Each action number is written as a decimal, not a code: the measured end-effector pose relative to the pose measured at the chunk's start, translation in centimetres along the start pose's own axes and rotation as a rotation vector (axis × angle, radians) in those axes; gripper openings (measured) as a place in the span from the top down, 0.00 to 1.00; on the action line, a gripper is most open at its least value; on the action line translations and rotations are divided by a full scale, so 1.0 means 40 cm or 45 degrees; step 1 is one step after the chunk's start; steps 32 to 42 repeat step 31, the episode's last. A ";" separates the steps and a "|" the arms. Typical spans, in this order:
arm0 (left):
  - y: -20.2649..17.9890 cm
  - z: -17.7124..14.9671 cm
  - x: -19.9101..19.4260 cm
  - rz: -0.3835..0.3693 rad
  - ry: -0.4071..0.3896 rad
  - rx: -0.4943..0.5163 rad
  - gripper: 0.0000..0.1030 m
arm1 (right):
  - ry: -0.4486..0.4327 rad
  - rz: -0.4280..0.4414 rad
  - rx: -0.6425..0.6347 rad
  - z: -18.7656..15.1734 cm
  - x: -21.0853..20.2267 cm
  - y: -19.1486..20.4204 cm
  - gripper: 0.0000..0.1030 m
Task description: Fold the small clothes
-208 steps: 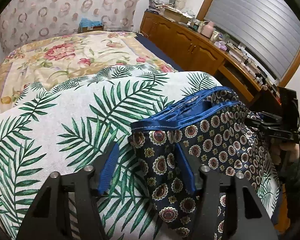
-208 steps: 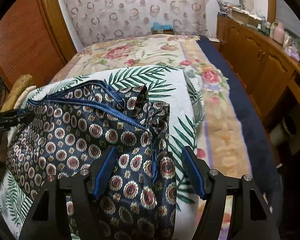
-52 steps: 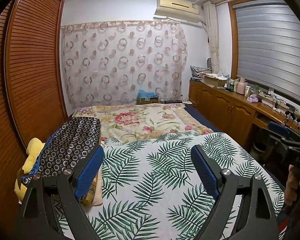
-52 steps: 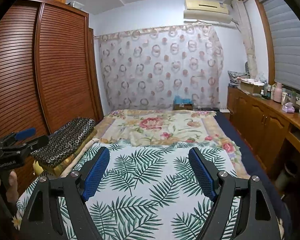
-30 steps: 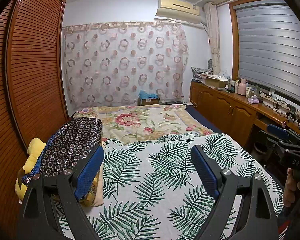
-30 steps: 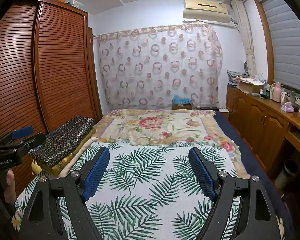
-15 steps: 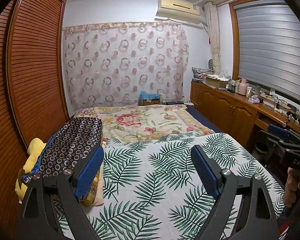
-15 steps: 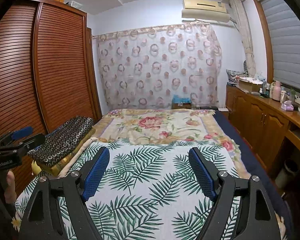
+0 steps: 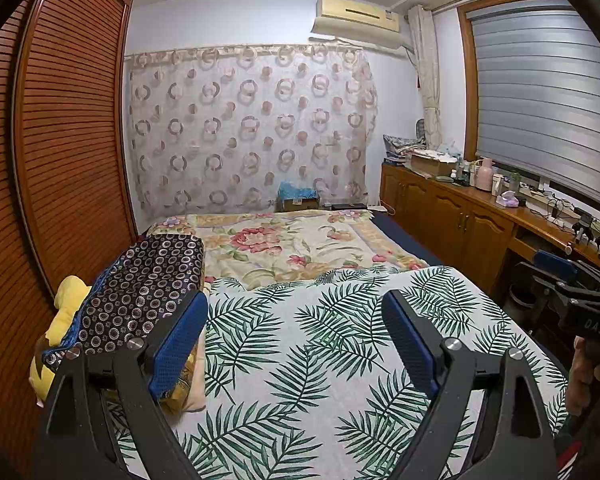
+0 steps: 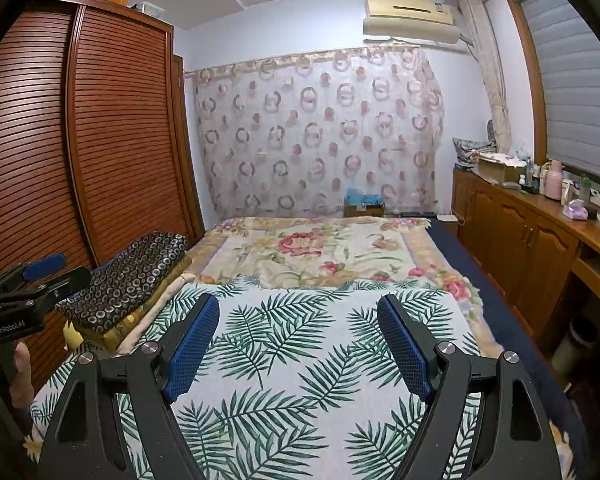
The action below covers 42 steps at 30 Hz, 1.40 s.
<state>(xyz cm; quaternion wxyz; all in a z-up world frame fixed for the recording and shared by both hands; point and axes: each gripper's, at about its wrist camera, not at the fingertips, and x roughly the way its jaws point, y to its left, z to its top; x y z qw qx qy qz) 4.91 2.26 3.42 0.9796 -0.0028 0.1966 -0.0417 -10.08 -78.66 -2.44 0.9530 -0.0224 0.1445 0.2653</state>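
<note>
Louvred wooden wardrobe doors (image 9: 60, 152) line the left wall of a bedroom, and a bed (image 9: 396, 240) fills the floor between them and a long wooden cabinet (image 9: 452, 220) on the right. At the bed's left edge, against the doors, the folded dark garment (image 9: 144, 292) with a ring pattern lies on top of a small stack of yellow and cream fabrics. To its right a palm-leaf sheet (image 9: 320, 344) covers the near half of the bed, with a floral blanket (image 9: 284, 244) beyond it. The left gripper (image 9: 296, 344) hangs over the sheet, jaws spread wide with nothing between them. The right gripper (image 10: 300, 340) is beside it, jaws likewise wide apart and empty. A circle-print curtain (image 9: 252, 128) hangs on the far wall.
</note>
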 end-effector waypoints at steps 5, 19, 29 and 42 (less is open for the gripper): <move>0.000 0.000 0.000 0.002 -0.002 -0.001 0.13 | 0.000 0.002 0.000 0.000 0.001 -0.003 0.20; -0.001 -0.001 0.000 0.003 -0.002 -0.001 0.13 | -0.001 0.001 0.001 0.001 0.003 -0.005 0.20; 0.000 -0.002 0.000 0.002 -0.003 -0.001 0.13 | -0.002 0.003 0.001 0.000 0.006 -0.004 0.20; -0.001 -0.001 0.000 0.003 -0.004 -0.001 0.13 | -0.003 0.003 0.000 0.000 0.006 -0.004 0.20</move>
